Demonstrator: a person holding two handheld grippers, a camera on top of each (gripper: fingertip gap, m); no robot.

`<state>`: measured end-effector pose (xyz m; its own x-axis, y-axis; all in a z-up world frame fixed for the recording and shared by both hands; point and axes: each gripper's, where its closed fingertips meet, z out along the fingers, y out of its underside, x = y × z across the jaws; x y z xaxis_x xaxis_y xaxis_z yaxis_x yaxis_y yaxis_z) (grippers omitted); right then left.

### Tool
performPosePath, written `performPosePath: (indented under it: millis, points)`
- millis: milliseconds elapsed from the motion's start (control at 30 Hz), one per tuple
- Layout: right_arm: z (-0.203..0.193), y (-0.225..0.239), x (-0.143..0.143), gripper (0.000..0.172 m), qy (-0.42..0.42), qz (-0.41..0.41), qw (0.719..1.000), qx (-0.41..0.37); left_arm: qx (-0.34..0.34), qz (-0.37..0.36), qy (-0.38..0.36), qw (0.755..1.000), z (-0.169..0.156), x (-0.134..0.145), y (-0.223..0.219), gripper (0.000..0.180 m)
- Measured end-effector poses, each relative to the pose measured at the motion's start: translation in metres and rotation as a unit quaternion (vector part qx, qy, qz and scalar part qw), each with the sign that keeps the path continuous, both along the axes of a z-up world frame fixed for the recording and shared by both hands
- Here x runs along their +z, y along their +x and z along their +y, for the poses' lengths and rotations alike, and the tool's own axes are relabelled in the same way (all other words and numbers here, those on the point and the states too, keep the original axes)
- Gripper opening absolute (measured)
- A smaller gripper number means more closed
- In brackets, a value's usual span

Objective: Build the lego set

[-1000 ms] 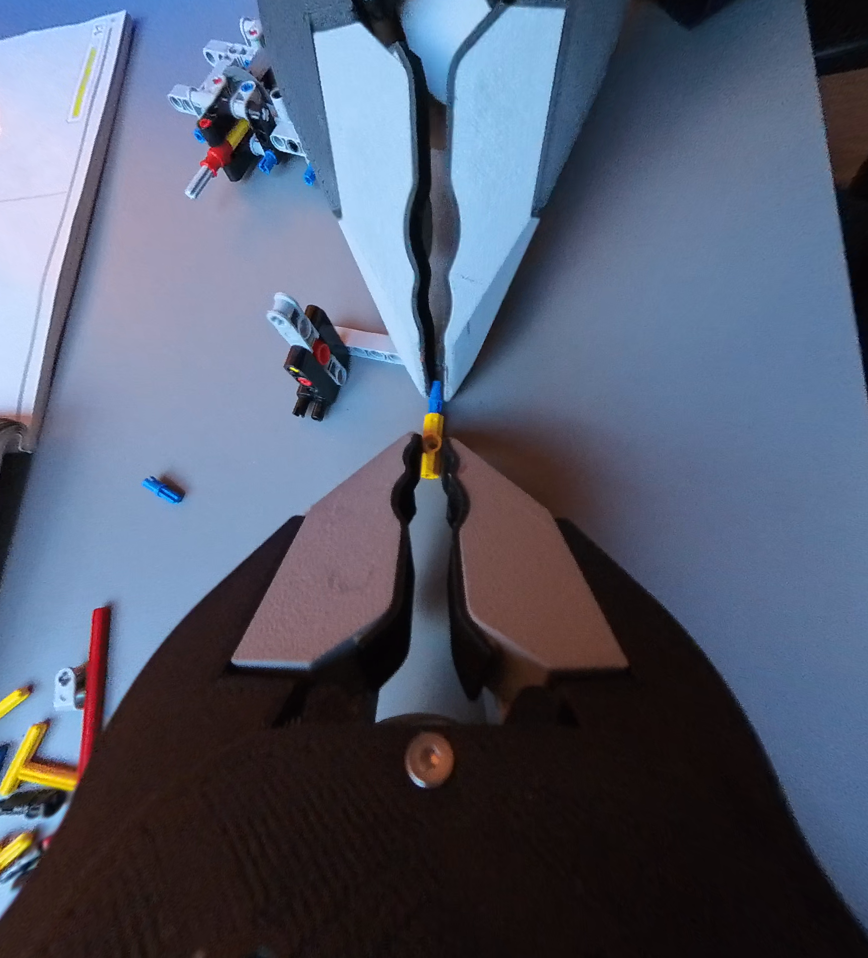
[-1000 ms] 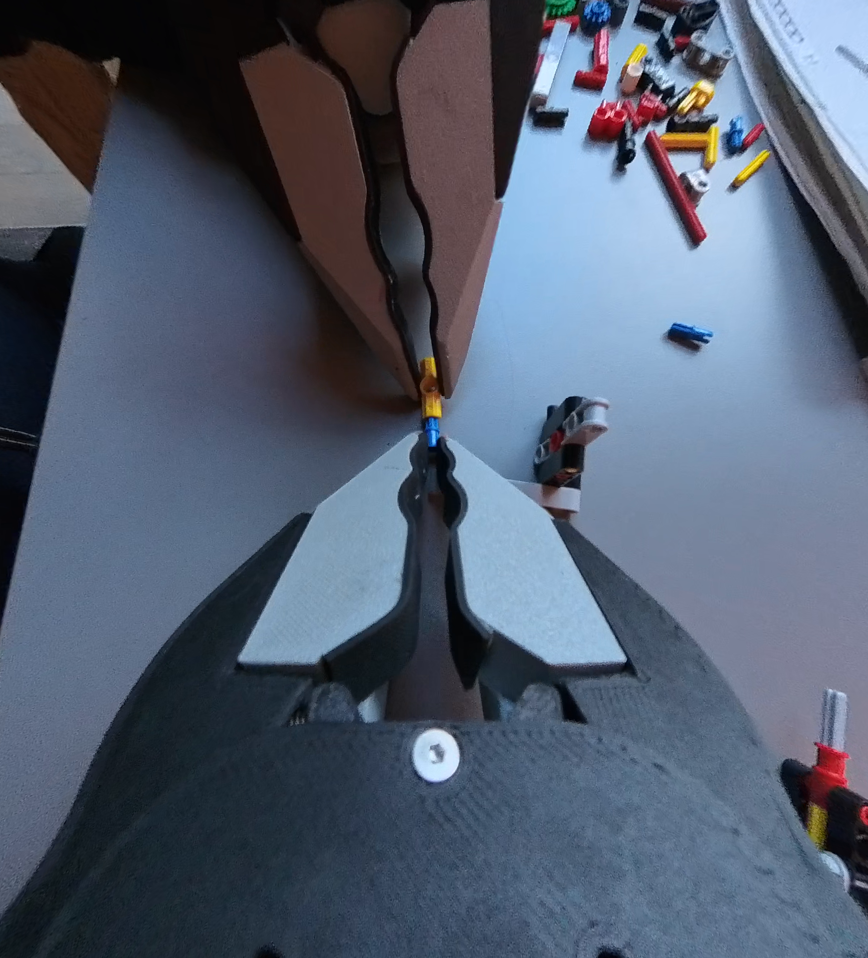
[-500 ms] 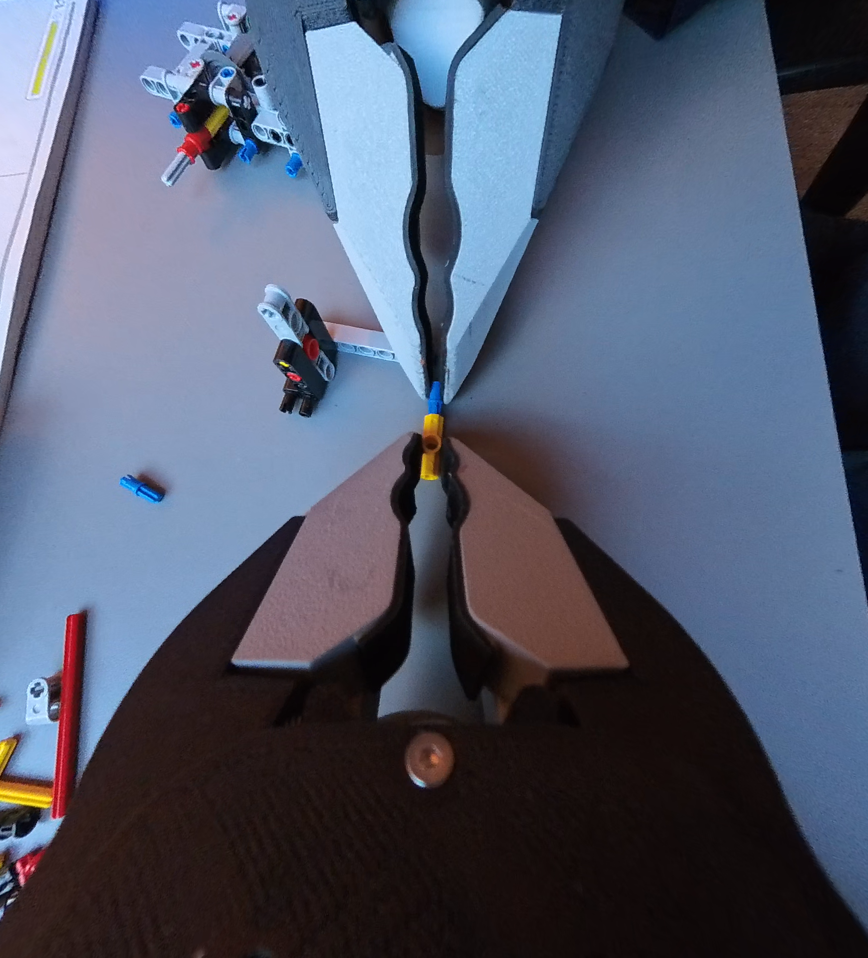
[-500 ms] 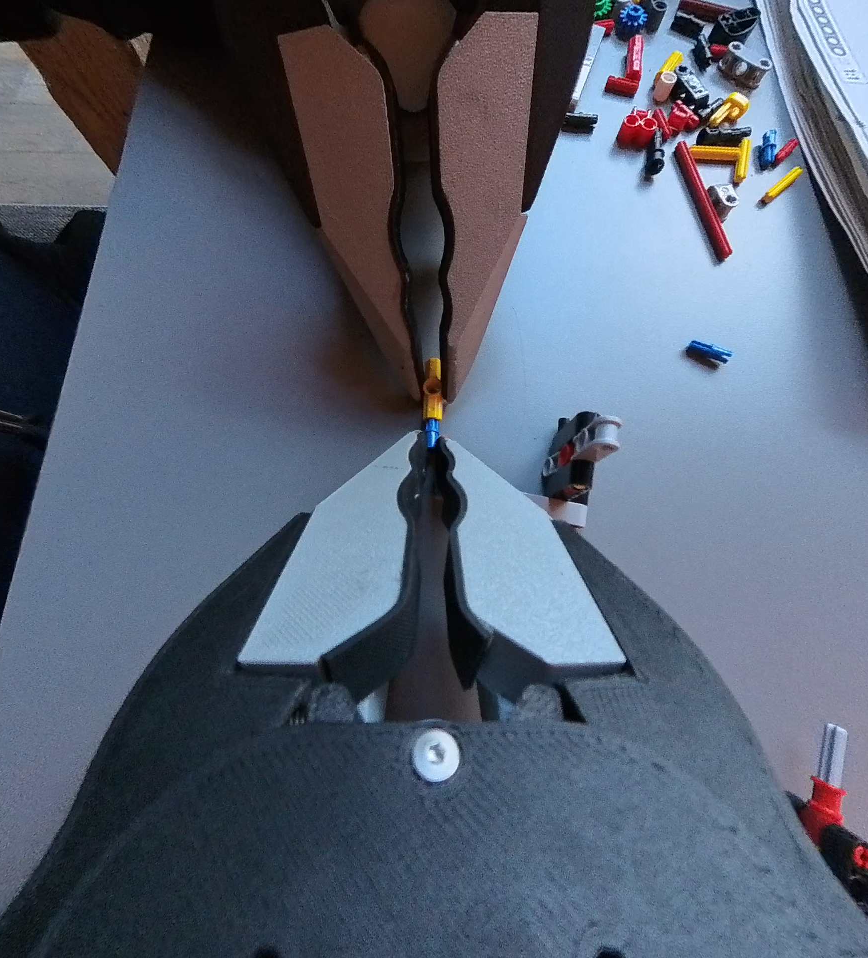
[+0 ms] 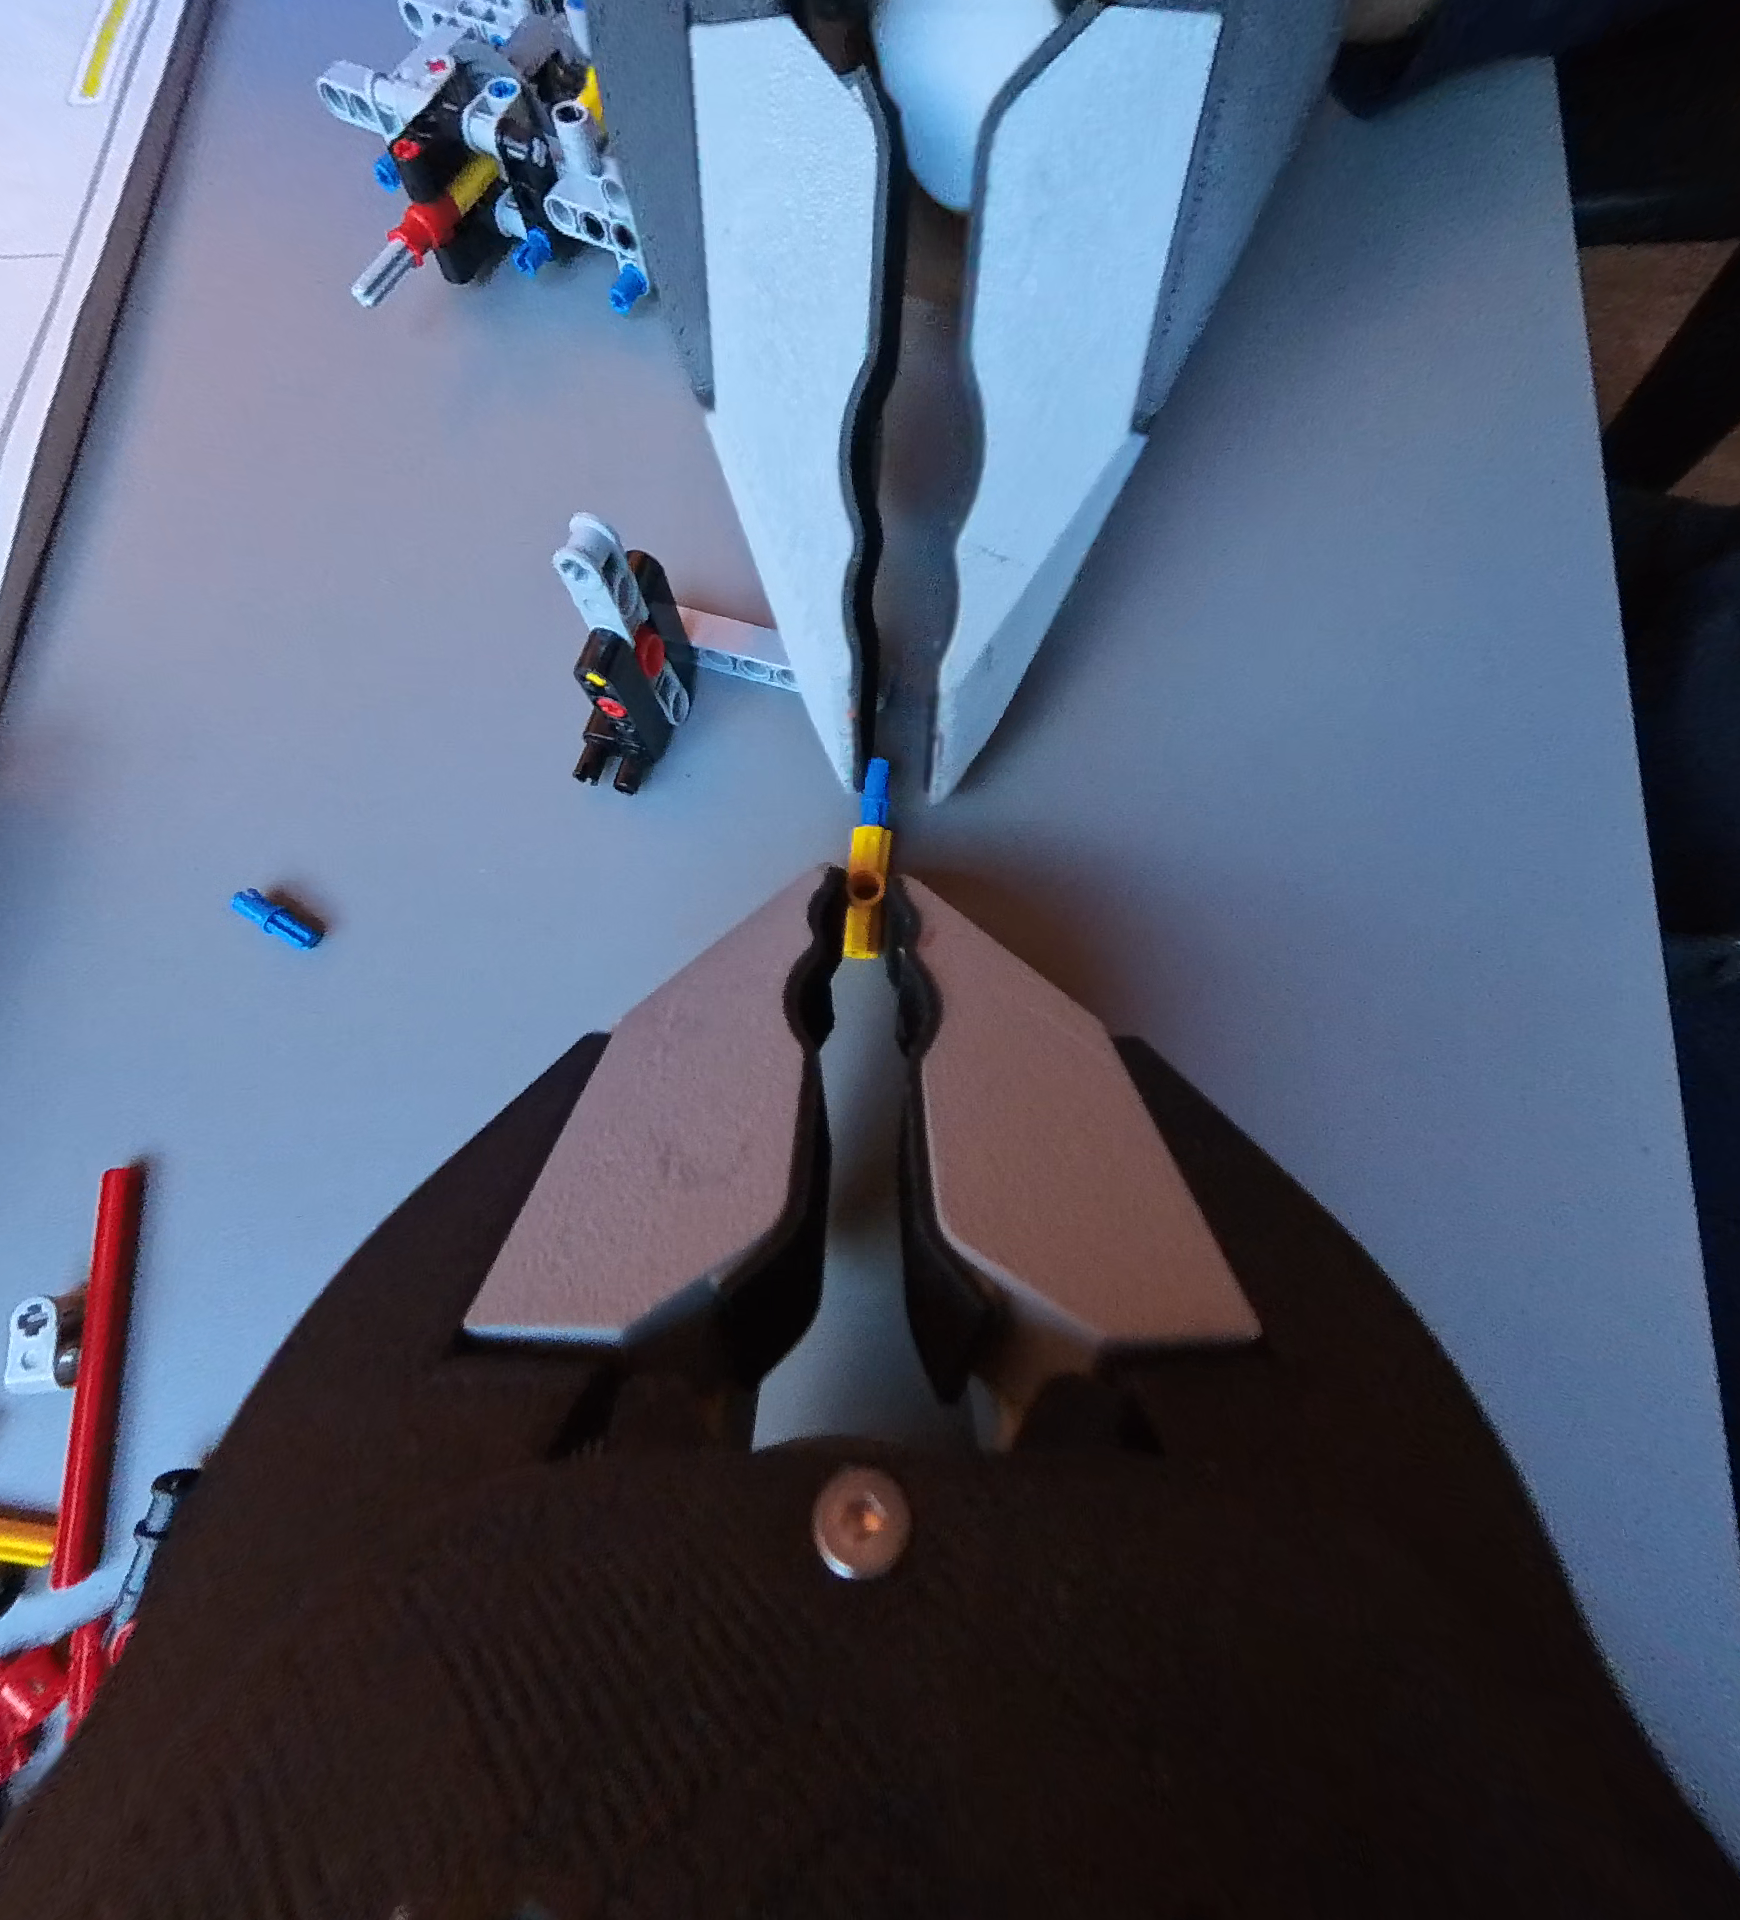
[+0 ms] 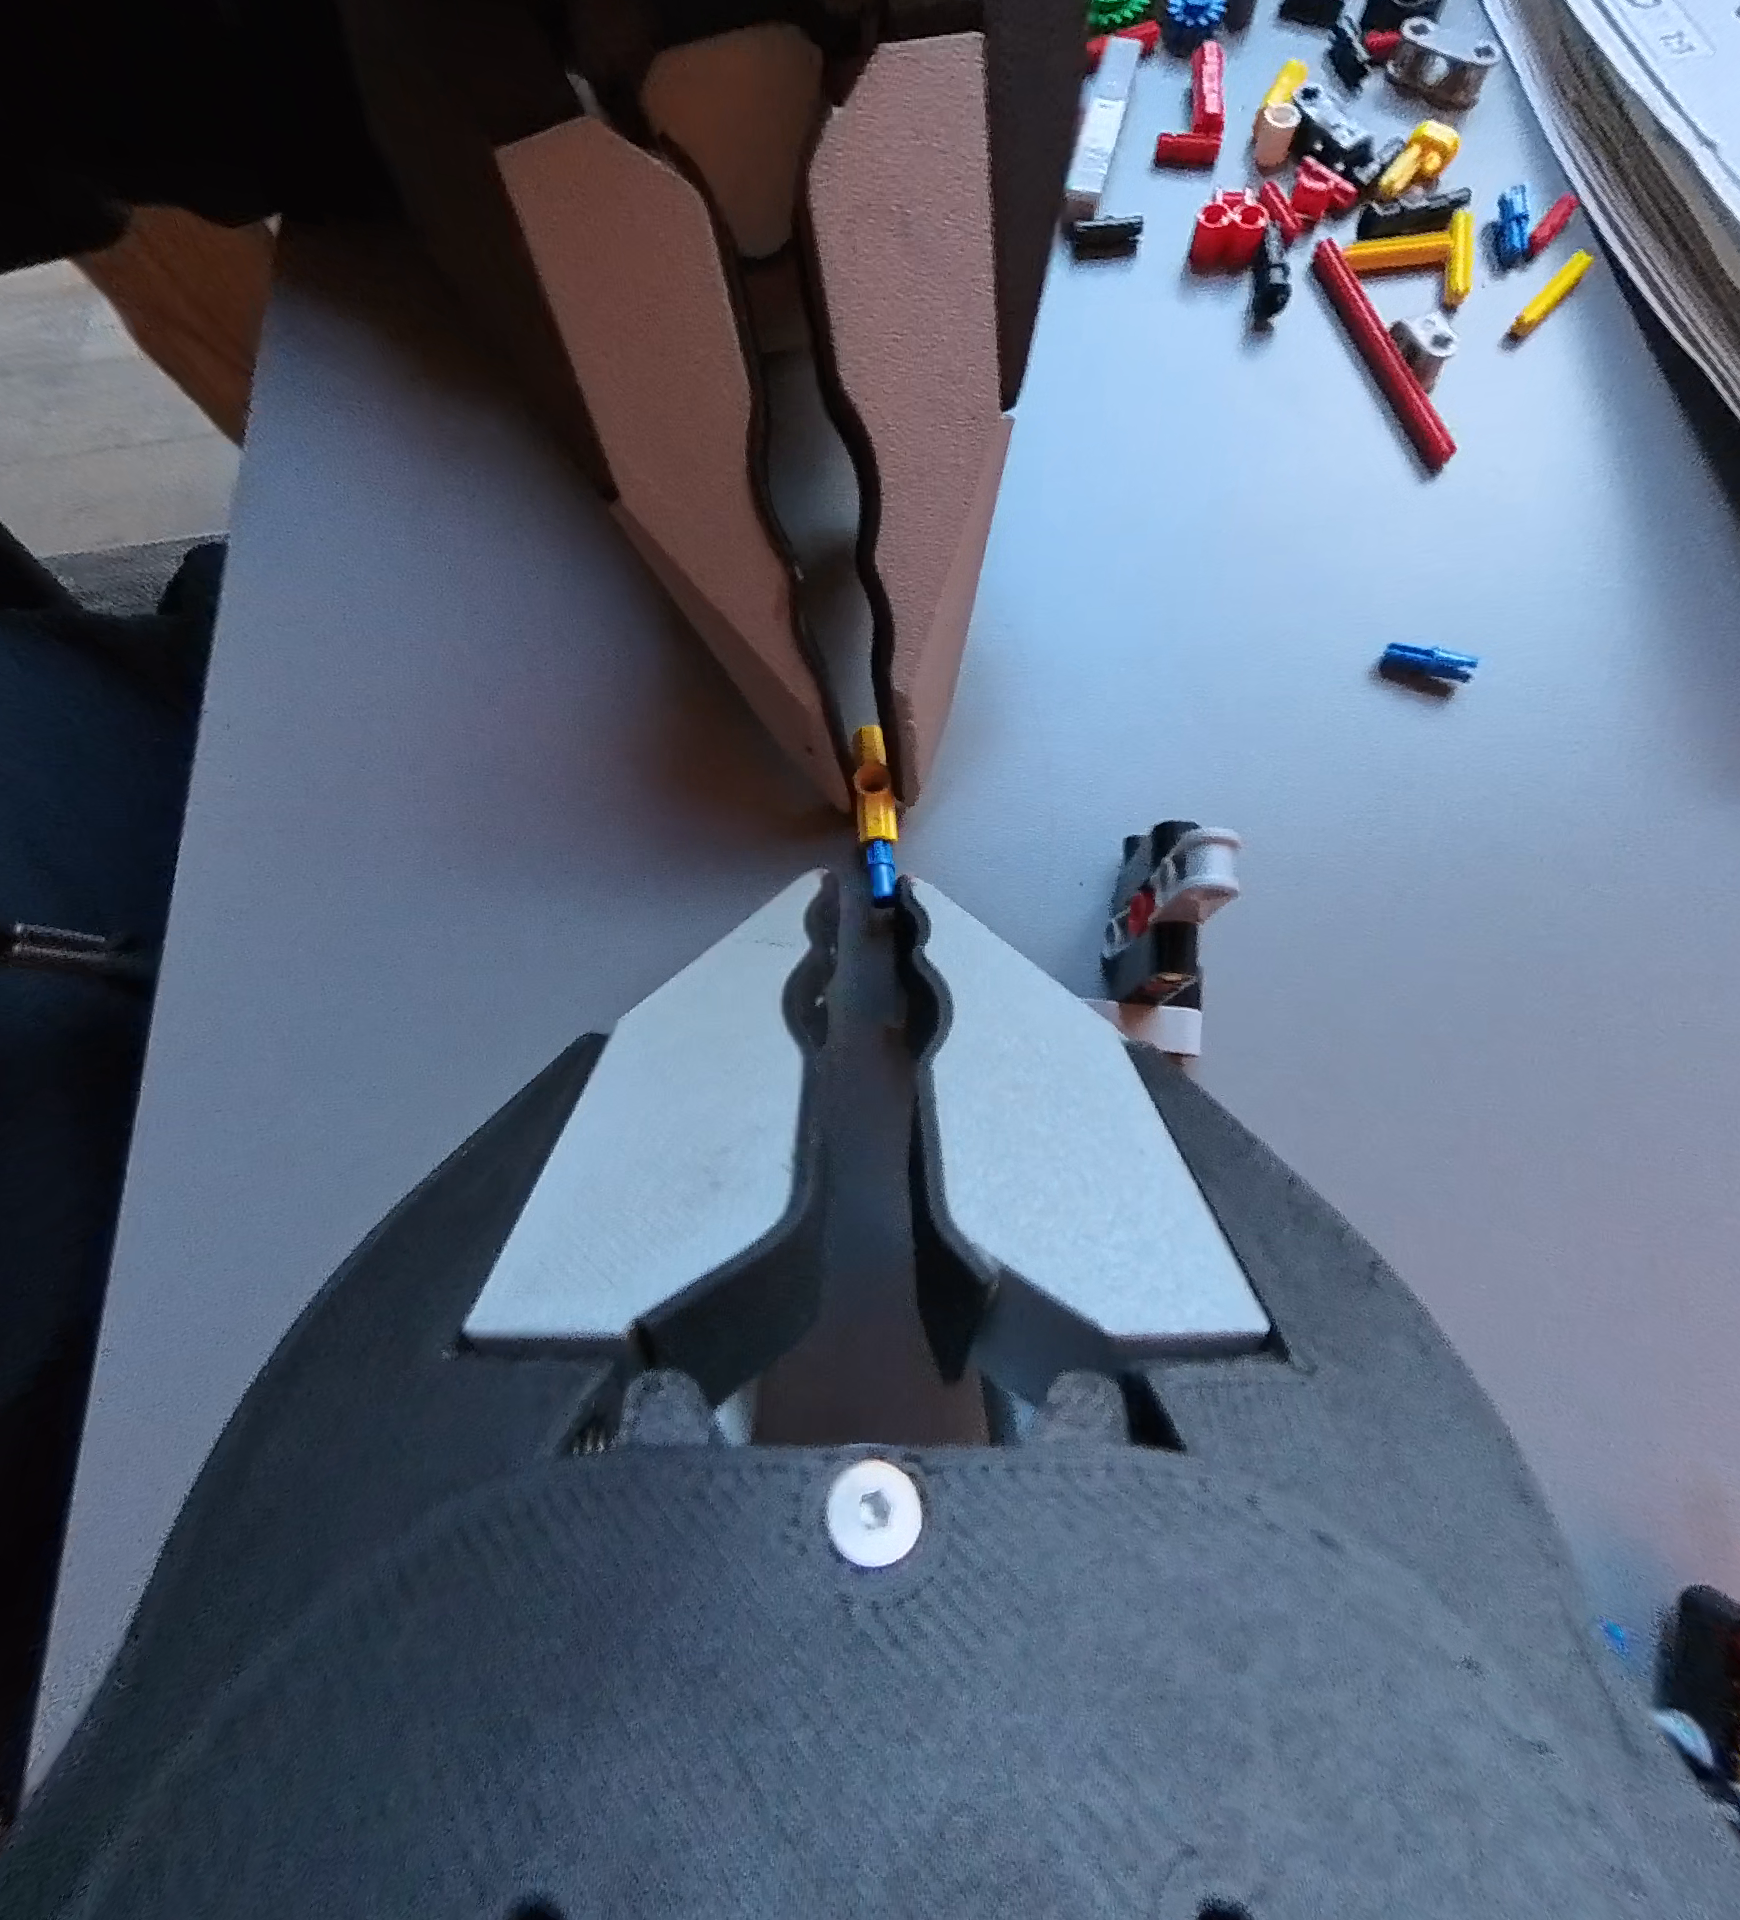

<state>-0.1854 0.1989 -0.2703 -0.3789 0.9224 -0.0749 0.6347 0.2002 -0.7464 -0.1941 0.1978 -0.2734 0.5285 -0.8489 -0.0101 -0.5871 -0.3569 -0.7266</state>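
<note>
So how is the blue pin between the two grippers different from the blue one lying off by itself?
The middle pin is plugged into a yellow connector, so only part of it shows; the loose pin shows whole and is joined to nothing. The middle pin is held up by the connector; the loose pin lies flat on the table, aslant. Both are the same blue.

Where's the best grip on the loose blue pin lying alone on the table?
Probably pinch the loose blue pin across its middle from straight above, fingers either side of its long axis. It lies flat on the table with bare surface all round; an end-on approach would likely just push it.
</note>
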Motion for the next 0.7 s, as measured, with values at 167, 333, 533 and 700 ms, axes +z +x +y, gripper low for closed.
performPosePath:
  millis: [167, 333, 533, 700]
  points:
    - [0.000, 0.000, 0.006, 0.008, 0.029, 0.031, 0.999, 0.008, -0.009, 0.001, 0.002, 1.000, -0.002, 0.000, 0.001, 0.005]
    - [0.000, 0.001, 0.009, 0.005, 0.058, 0.049, 0.997, 0.018, -0.012, 0.001, 0.003, 1.000, -0.002, 0.000, 0.001, 0.005]
    - [0.001, 0.000, 0.001, 0.000, 0.088, 0.037, 0.995, 0.019, -0.015, 0.000, 0.000, 1.000, -0.003, 0.000, 0.002, 0.005]
    - [-0.001, 0.001, -0.003, 0.000, 0.089, 0.027, 0.995, 0.028, -0.018, -0.002, -0.003, 1.000, -0.004, 0.000, 0.002, 0.005]
